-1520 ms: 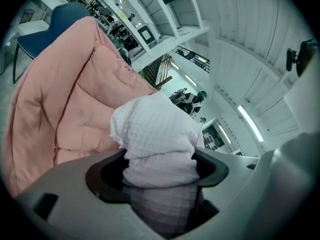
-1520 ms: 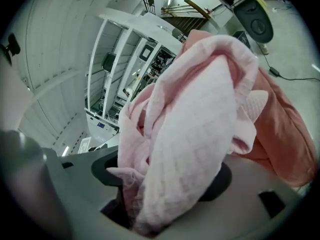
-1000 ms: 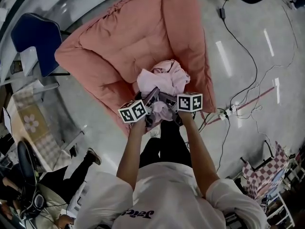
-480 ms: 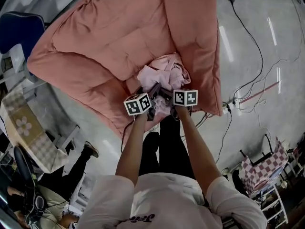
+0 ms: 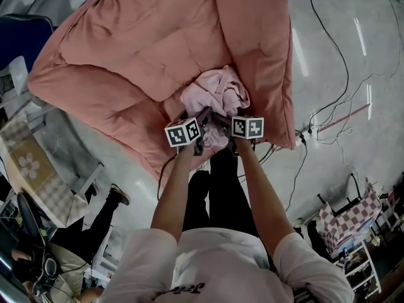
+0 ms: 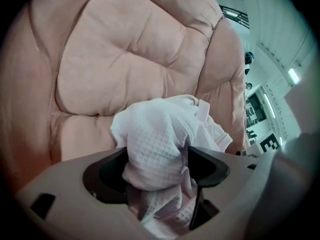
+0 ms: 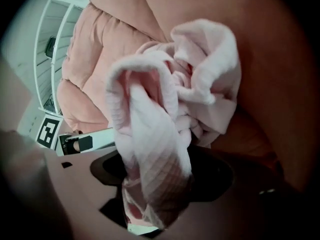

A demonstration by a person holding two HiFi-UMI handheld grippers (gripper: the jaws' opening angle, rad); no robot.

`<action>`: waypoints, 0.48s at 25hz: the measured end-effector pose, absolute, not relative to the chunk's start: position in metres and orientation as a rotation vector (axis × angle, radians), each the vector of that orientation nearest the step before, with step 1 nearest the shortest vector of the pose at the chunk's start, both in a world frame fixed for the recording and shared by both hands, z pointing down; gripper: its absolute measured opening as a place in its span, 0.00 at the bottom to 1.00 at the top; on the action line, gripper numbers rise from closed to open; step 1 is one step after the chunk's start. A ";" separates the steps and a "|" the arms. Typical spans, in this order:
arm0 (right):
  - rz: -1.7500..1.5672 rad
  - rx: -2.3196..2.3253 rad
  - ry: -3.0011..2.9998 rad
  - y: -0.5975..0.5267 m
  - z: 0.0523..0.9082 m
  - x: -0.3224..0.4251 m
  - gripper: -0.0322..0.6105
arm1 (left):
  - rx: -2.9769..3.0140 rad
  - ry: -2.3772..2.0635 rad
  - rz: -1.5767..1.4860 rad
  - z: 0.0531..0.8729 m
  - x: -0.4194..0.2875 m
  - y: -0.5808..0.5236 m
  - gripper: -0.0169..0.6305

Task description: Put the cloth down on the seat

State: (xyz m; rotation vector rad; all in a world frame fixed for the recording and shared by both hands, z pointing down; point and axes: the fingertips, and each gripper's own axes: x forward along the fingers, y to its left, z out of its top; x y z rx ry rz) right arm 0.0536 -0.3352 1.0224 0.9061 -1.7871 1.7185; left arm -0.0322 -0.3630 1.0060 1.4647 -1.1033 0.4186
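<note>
Both pairs of jaws pinch the bunched pink cloth [image 5: 214, 95]. Left gripper [image 6: 156, 176] and right gripper [image 7: 159, 181] hold it over the seat [image 5: 151, 49].

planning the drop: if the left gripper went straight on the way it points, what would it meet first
The left gripper is shut on the cloth, which bunches ahead of it. Past the cloth, the first thing in line looks like the quilted cushion of the pink seat. How far off it is cannot be told.
</note>
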 end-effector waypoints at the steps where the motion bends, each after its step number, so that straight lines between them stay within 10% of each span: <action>1: 1.712 0.921 -1.788 -0.334 1.016 0.057 0.56 | 1.459 -1.111 0.417 1.000 -0.034 -0.361 0.58; 12: 1.599 1.174 -1.889 -0.332 0.913 0.080 0.56 | 1.534 -1.175 0.378 0.907 -0.062 -0.344 0.58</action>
